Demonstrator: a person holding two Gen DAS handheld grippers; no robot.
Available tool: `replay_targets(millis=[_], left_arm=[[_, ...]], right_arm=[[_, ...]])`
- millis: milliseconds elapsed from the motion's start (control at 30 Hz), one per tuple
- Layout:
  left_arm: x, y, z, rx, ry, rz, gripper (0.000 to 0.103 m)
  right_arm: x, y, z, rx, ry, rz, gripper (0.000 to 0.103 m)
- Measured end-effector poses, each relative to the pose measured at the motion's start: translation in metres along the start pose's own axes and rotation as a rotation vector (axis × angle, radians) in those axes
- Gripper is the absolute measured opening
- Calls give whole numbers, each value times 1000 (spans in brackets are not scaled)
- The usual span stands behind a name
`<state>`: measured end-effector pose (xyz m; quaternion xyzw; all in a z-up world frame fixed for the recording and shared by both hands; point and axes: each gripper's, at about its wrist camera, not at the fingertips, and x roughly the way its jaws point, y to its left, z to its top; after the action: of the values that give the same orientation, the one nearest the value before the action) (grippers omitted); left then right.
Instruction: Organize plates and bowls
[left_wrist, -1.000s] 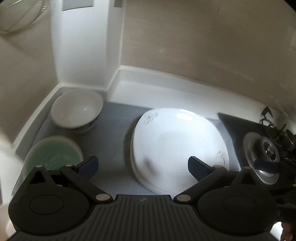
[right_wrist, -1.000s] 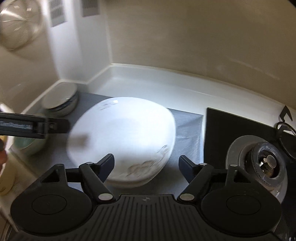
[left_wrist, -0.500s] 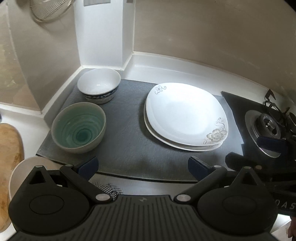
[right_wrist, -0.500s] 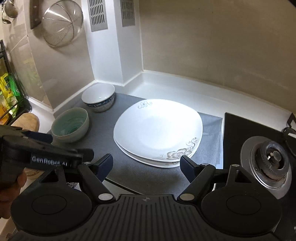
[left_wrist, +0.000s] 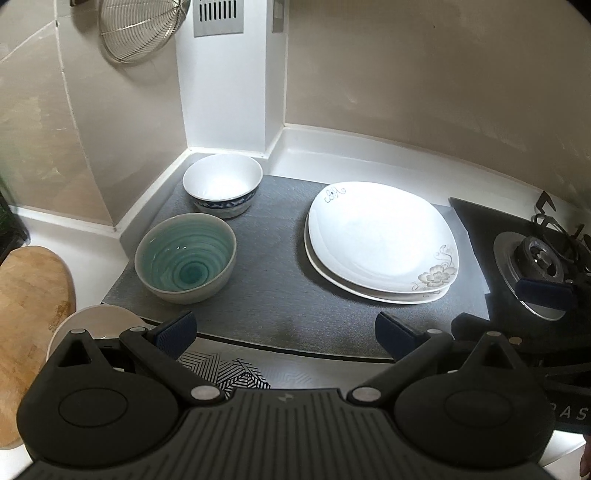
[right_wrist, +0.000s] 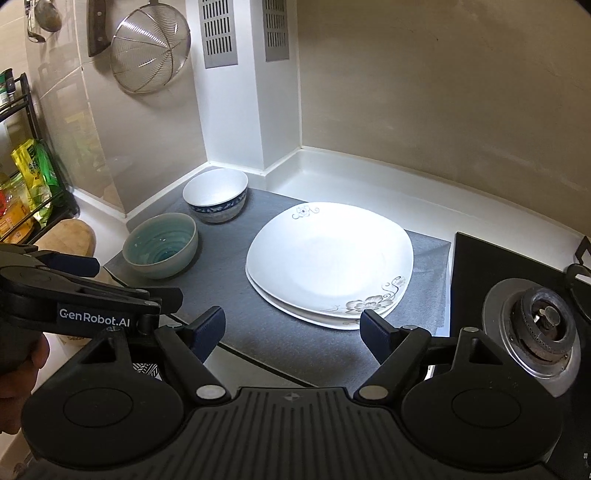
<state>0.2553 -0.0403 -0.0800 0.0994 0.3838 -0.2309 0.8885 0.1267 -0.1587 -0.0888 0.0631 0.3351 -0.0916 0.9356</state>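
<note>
The two white plates (right_wrist: 328, 258) sit stacked, one square on the other, on the grey mat (right_wrist: 266, 332) spread over the surface, the flowered corner at about five o'clock. At roughly nine o'clock from the stack stands the teal bowl (right_wrist: 160, 245), and beyond it, toward ten o'clock in the corner by the wall, the white bowl with the blue band (right_wrist: 216, 197), the two bowls just beside each other and not nested. A second ago both claws hung close over the plates; now they have drawn back toward the near edge and the whole mat shows. The right claw (right_wrist: 291, 330) is spread wide with nothing between its pads, and the left claw (left_wrist: 284, 334) likewise stands open and empty. To me that reads as the plates being done and let go, with the bowls the likely next job, perhaps one set inside the other. The gas burner (right_wrist: 543, 325) lies at three o'clock, well clear of the stack.
</note>
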Motion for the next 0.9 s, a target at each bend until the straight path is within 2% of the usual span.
replay_targets(millis=[367, 700, 900], left_arm=[[-11, 12, -7, -41, -10, 54, 103], [-19, 49, -21, -135, 9, 128, 103], [-22, 79, -31, -208, 41, 200, 103]], right_arm=[[-1, 12, 1, -39, -1, 48, 82], [15, 42, 8, -119, 28, 145, 82], [31, 67, 13, -167, 48, 217, 83]])
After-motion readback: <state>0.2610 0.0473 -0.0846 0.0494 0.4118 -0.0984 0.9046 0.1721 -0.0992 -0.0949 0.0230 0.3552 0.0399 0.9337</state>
